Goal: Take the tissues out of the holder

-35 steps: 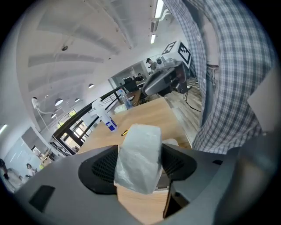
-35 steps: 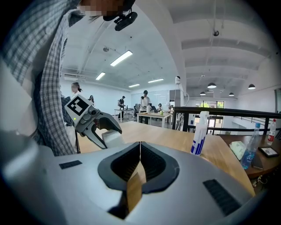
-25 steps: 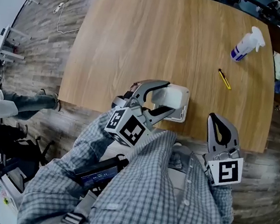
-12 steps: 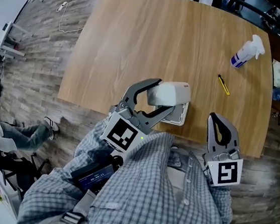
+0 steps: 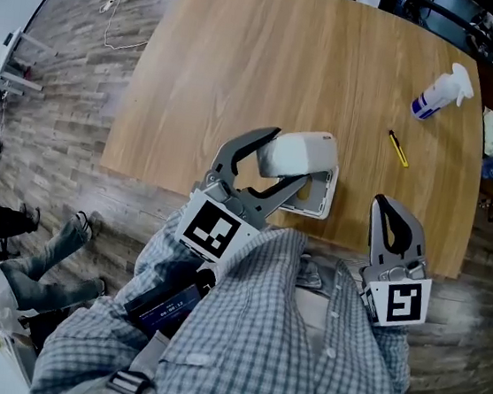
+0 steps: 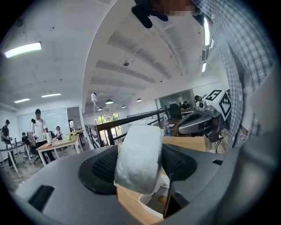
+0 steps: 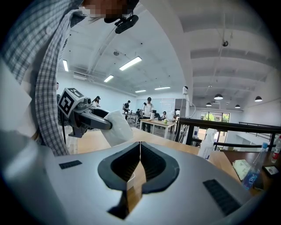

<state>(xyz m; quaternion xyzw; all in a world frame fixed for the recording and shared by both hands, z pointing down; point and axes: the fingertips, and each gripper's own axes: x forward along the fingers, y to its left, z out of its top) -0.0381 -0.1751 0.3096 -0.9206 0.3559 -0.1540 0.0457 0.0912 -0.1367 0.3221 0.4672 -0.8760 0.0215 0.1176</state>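
**Tissue pack (image 5: 304,151) gripped above the holder (image 5: 321,203)**

Wooden table (image 5: 271,70) with a rounded outline fills most of the head view and stands on a grey plank floor (image 5: 69,116). At the near edge the person's checked shirt (image 5: 284,330) covers the lower part of the view.

The left gripper (image 5: 288,159) reaches over the table edge with its jaws set wide, and both pads press on the tissue pack from two sides. The right gripper (image 5: 388,205) is near the same edge, well apart from the left one. Its jaws are closed together with nothing between them.

The holder, a white tray with low walls, lies on the table just inside the near edge, and it looks open and hollow in the left gripper view. The tissue pack is a soft white packet, held over the far end of the holder; whether its lower end touches the tray I cannot tell.

Far to the right lies a white spray bottle (image 5: 438,92) on its side, and nearer to the holder a small yellow pen (image 5: 398,150).
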